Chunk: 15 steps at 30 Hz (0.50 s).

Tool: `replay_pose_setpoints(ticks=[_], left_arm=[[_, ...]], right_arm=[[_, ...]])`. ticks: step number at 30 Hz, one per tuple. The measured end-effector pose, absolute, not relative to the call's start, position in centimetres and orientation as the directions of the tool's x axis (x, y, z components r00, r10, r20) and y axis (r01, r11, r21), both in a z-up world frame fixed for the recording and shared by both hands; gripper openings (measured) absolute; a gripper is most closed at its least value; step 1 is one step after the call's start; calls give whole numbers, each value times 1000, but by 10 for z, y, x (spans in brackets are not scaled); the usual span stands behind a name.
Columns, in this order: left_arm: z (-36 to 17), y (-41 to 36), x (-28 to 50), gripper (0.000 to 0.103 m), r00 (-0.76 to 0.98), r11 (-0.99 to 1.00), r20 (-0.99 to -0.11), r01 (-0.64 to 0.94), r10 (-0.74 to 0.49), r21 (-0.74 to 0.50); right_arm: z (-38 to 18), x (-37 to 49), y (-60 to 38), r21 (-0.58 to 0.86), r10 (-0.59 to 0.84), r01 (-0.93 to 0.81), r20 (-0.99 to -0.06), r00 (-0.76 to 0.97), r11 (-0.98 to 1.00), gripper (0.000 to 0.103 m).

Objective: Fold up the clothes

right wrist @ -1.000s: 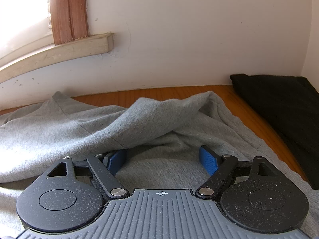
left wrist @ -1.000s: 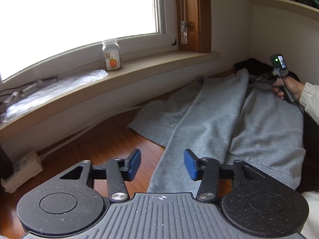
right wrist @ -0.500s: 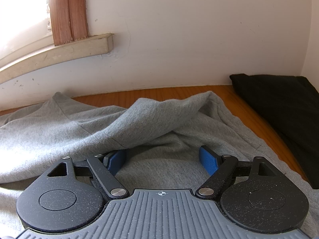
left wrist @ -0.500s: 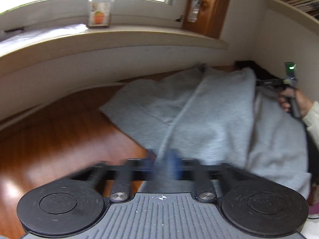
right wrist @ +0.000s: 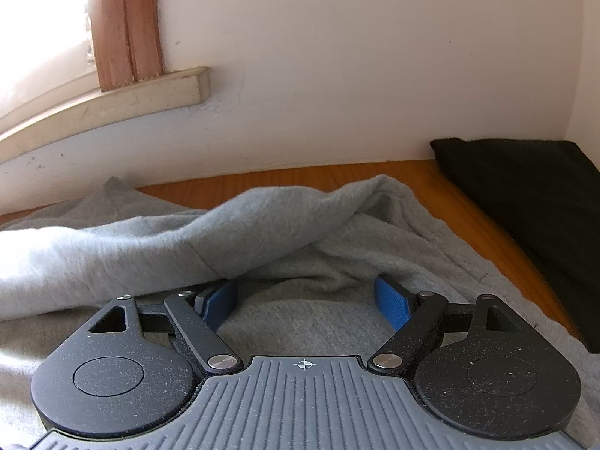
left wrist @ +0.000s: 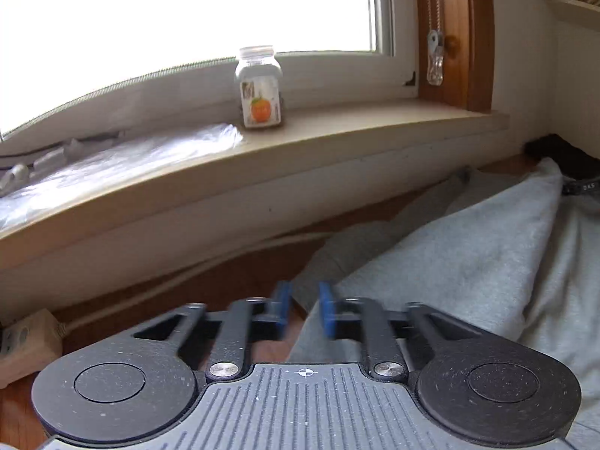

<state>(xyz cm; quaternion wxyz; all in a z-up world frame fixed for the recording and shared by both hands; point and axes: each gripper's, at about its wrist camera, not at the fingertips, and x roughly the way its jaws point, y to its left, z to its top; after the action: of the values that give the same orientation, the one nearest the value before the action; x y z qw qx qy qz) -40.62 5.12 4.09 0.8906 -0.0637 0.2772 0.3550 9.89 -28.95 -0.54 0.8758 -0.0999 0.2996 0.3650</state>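
Just reopened: left gripper (left wrist: 303,309), part-open after snapping shut, soft grey fleece garment (left wrist: 450,262) edge between unpressed pads, likely regrasping; right gripper (right wrist: 305,302) wide, empty.

In the left wrist view, a sweatshirt (left wrist: 468,262) is lying spread on the wooden floor (left wrist: 232,285) below the windowsill (left wrist: 337,131). A jar (left wrist: 260,88) is standing on the sill, with a plastic sheet (left wrist: 112,161) lying to its left. A power strip (left wrist: 26,341) is sitting on the floor at the far left, against the wall. In the right wrist view, a folded dark garment (right wrist: 532,217) is lying in the corner, to the right of the sweatshirt.
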Motion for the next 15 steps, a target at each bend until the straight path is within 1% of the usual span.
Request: replay_pose_setpoints(ticks=[3, 8, 12, 15], left_arm=[[45, 27, -401, 37, 621, 772, -526, -626, 581, 113], [51, -17, -378, 36, 710, 853, -511, -513, 485, 98], [42, -42, -349, 37, 755, 913, -537, -401, 376, 75], [30, -48, -326, 41, 742, 926, -569, -364, 354, 101]], right_arm=[[-4, 99, -290, 43, 579, -700, -599, 553, 713, 80], [-4, 99, -290, 40, 578, -701, -600, 553, 712, 80], [-4, 99, -289, 36, 576, -701, -601, 554, 712, 80], [-5, 99, -289, 34, 575, -701, -601, 555, 712, 80]])
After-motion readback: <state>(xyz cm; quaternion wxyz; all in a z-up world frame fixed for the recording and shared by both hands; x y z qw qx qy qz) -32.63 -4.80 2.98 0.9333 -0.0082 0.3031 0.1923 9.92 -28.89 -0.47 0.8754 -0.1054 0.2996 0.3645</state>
